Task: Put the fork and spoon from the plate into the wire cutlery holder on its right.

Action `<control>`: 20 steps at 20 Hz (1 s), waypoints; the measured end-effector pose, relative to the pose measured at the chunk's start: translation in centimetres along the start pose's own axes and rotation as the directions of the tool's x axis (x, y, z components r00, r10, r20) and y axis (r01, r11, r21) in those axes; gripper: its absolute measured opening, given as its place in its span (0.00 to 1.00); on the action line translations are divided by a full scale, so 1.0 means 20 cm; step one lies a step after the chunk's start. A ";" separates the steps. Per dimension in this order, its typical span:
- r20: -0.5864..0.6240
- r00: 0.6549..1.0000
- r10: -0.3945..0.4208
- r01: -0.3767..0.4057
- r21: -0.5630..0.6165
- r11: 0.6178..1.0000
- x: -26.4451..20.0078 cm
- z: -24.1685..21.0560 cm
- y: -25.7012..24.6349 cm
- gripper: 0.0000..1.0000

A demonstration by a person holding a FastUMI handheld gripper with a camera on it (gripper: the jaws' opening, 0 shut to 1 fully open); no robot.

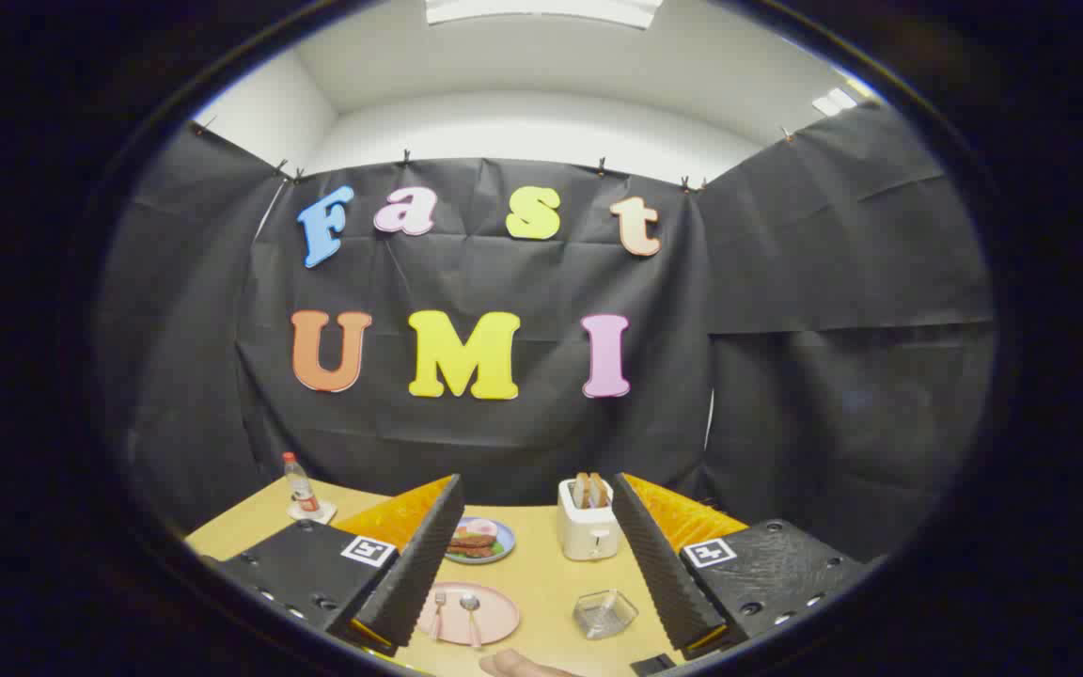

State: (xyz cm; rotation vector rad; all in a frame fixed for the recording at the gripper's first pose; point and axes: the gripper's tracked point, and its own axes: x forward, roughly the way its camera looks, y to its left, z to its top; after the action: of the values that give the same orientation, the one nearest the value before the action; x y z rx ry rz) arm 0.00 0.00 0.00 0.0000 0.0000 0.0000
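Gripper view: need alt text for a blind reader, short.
The open gripper hovers above a wooden table, a pink plate with a fork and spoon between its fingers, the wire cutlery holder just right of the plate. Beyond stand a toaster, a food plate and a bottle.

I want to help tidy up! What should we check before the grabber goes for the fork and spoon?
1. Fork on the pink plate: ok, it lies there, next to the spoon.
2. Spoon on the plate: ok.
3. Gripper open and empty: ok, its fingers stand wide apart, nothing between them.
4. Wire cutlery holder right of the plate: ok, though whether it is empty, cannot tell.
5. Way down to the plate free: not ok, a person's hand lies on the table just below the plate.
6. Toaster and food plate out of the way: ok, both sit beyond.
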 end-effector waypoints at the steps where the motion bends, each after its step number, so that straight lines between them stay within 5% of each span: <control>1: -0.013 1.000 0.002 -0.002 0.003 1.000 0.00 -0.02 0.01 0.95; 11: -0.062 0.998 0.000 0.000 -0.002 1.000 0.12 -0.13 -0.04 0.95; 20: -0.169 0.985 -0.038 0.026 -0.069 0.997 0.24 -0.47 -0.08 0.95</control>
State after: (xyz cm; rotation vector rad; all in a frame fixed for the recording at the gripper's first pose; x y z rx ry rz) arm 4.82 -1.52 -9.48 -0.0664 0.1715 -0.0321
